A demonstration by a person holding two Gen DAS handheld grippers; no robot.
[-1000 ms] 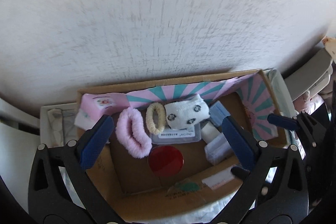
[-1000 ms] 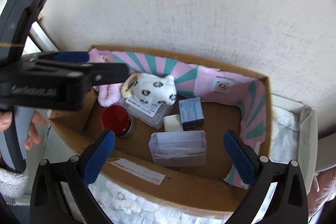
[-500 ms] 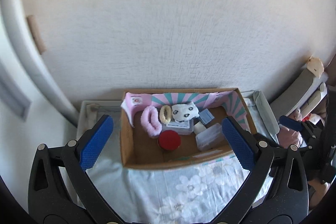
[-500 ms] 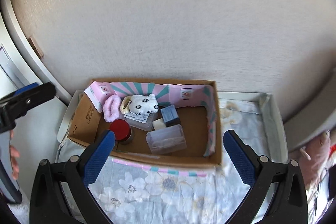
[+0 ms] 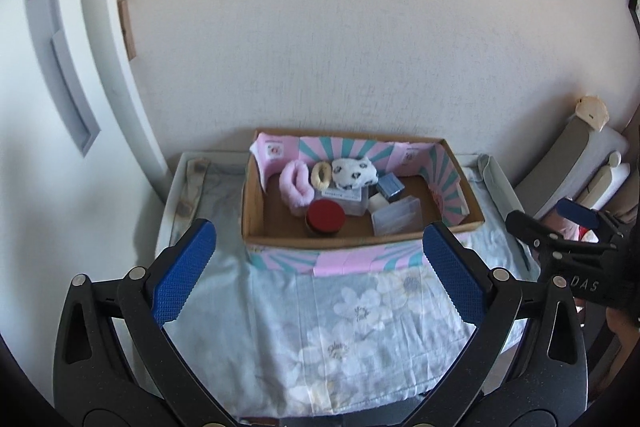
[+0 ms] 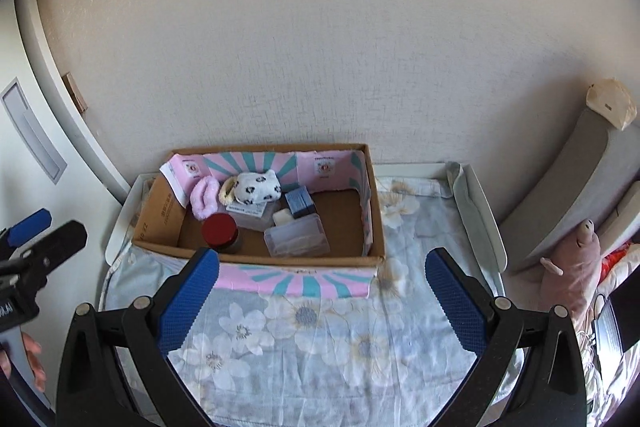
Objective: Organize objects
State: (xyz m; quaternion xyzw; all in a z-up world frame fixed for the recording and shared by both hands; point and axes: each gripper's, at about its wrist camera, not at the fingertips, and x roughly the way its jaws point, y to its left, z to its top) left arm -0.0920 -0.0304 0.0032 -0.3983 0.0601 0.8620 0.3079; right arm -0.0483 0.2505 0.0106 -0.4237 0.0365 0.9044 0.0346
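A cardboard box (image 5: 474, 217) (image 6: 378, 227) lined with pink and teal paper sits at the back of a small table by the wall. Inside lie a pink scrunchie (image 5: 295, 185) (image 6: 202, 197), a cream hair tie (image 5: 321, 174), a spotted white sock (image 5: 355, 171) (image 6: 256, 188), a red-lidded jar (image 5: 325, 217) (image 6: 219, 231), a blue box (image 5: 390, 185) (image 6: 301, 202) and a clear plastic case (image 5: 398, 215) (image 6: 297, 238). My left gripper (image 5: 320, 271) and right gripper (image 6: 322, 297) are both open and empty, held well back from the box.
The table wears a pale floral cloth (image 5: 340, 327) (image 6: 320, 339) with raised white side rails. A white wall is behind, a door frame (image 5: 104, 67) to the left. A grey cushion (image 6: 568, 187) and a pink plush toy (image 6: 576, 263) lie to the right.
Both grippers have pulled back and up from the box, so it now looks small and the whole table shows. Both stay open and empty.
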